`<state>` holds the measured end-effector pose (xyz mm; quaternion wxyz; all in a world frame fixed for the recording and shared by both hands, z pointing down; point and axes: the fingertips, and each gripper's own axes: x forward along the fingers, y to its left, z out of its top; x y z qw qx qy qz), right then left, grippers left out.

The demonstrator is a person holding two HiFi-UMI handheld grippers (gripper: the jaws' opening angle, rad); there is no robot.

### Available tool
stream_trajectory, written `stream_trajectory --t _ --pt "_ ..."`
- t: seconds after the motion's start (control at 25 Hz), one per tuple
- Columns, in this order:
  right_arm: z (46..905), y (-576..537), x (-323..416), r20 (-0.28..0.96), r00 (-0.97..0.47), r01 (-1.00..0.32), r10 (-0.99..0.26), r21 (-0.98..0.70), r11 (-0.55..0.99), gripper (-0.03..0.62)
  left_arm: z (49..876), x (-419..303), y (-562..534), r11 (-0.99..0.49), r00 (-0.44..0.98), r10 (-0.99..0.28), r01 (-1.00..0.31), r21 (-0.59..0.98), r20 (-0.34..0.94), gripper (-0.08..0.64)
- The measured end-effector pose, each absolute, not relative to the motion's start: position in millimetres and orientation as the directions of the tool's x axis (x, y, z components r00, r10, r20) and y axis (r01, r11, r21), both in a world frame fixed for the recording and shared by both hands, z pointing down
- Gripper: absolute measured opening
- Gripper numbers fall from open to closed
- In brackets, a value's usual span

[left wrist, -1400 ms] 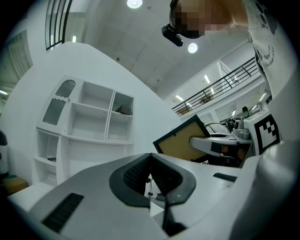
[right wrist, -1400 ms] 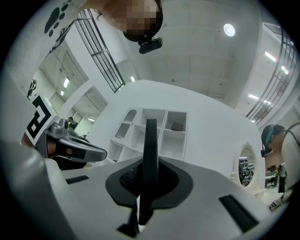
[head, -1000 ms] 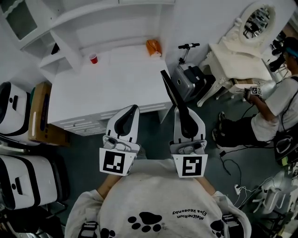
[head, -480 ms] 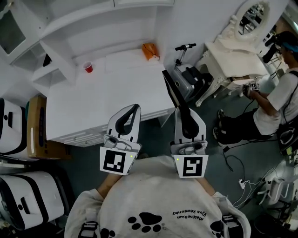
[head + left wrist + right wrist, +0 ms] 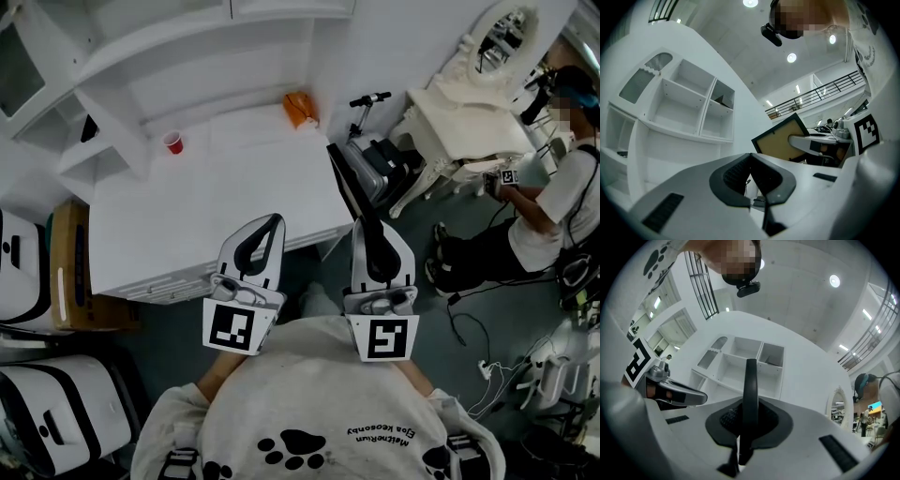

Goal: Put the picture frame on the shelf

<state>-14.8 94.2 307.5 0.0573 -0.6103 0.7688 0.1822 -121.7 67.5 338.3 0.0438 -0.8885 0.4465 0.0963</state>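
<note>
Where the right tool [image 5: 364, 230] clamps its near edge, the picture frame [image 5: 344, 183] stands edge-on between the jaws, in the air. Left tool [image 5: 270, 223] just beside, jaws together, empty. White table [image 5: 216, 202] ahead of both, shelf [image 5: 159, 56] beyond it.

1. The left gripper [image 5: 269, 223] is held in front of the torso and points away from the person, its marker cube [image 5: 232, 328] facing the head camera. The jaws meet at the tips with nothing between them.
2. The right gripper [image 5: 364, 227] is beside the left, near but not touching, on the same heading. Its jaws are clamped on the edge of the picture frame [image 5: 341, 176], which stands edge-on past the tips.
3. Both forearms [image 5: 212, 373] are sleeved, and only a short length shows behind each cube.
</note>
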Motion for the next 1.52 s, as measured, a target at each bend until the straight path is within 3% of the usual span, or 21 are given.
stream_trajectory --t 0.72,1.52 --pt "302.0 33.6 -8.4 -0.332 -0.292 -0.951 -0.897 0.2 0.236 0.04 333.6 -117.1 12.4 -0.557 0.545 -0.812 -0.831 -0.003 -0.21 0.02" --pt "291.4 -113.2 29.3 -0.358 -0.388 -0.92 -0.849 0.2 0.336 0.04 321.7 -75.2 -121.4 -0.49 0.483 -0.847 -0.871 -0.024 -0.223 0.02"
